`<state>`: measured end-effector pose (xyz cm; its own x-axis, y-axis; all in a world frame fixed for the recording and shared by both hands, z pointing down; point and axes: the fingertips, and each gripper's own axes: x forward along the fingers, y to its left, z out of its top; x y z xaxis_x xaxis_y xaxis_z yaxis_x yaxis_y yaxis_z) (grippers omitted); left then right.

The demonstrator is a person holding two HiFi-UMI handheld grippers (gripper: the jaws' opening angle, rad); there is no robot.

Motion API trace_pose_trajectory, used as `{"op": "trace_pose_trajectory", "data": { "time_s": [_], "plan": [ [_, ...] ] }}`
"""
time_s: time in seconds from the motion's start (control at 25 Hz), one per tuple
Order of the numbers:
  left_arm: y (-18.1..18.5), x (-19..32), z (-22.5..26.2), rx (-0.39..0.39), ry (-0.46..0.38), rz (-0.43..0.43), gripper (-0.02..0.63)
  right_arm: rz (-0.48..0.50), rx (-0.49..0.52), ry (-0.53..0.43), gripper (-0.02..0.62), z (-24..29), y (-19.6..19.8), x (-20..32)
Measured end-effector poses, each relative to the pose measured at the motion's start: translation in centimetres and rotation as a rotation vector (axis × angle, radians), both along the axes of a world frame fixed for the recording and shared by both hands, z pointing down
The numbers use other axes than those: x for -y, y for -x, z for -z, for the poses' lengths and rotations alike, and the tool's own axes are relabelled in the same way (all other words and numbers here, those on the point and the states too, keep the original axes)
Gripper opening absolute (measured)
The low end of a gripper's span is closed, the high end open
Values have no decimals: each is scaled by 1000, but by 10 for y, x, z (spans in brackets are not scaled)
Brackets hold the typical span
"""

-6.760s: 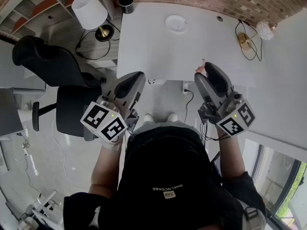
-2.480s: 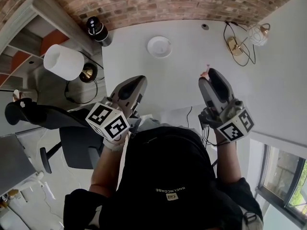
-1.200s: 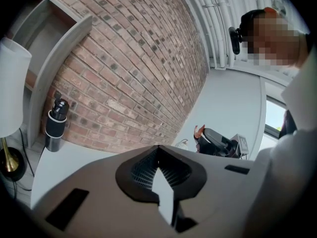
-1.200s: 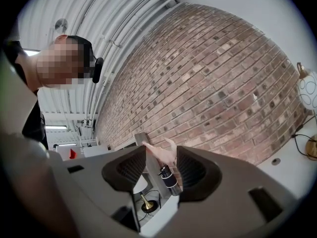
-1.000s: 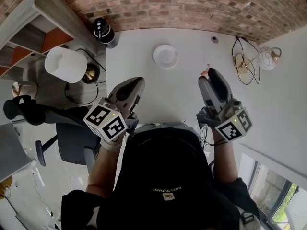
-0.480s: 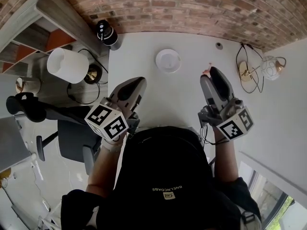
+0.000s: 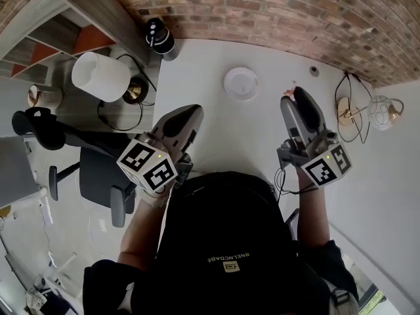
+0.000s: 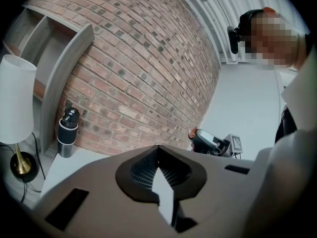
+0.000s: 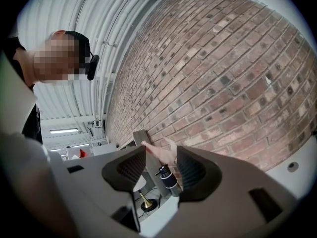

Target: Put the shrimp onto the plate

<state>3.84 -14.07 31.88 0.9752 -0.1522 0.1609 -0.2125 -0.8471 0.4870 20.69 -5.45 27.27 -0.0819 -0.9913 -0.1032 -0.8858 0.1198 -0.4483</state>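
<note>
The small white plate (image 7: 241, 83) sits empty on the white table (image 7: 216, 130), toward the brick wall. My right gripper (image 7: 293, 97) hovers over the table to the right of the plate, shut on a pale pink shrimp (image 7: 289, 95) that sticks out at its tip. In the right gripper view the shrimp (image 9: 162, 152) is pinched between the two dark pads of the right gripper (image 9: 161, 157). My left gripper (image 7: 191, 111) is held over the near left part of the table, shut and empty. The left gripper (image 8: 158, 150) shows its pads meeting at the tip.
A black tumbler (image 7: 159, 37) stands at the table's far left corner. A white-shaded lamp (image 7: 100, 76) stands to the left of the table, and a gold lamp with a glass globe (image 7: 379, 112) to the right. A brick wall (image 7: 275, 12) backs the table. Office chairs (image 7: 85, 163) are at the left.
The right gripper has moved a little further out over the table with the shrimp still in it. The left gripper has hardly moved. The head view has shifted.
</note>
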Motion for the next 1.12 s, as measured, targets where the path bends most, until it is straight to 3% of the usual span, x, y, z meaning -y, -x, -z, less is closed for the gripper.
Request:
{"op": "trace_pose_trajectory", "data": {
  "time_s": [0.64, 1.12],
  "plan": [
    [27, 7, -24, 63, 53, 205, 3, 175, -28, 141, 193, -59, -11, 67],
    [50, 8, -43, 117, 96, 340, 3, 249, -38, 277, 193, -133, -22, 116]
  ]
}}
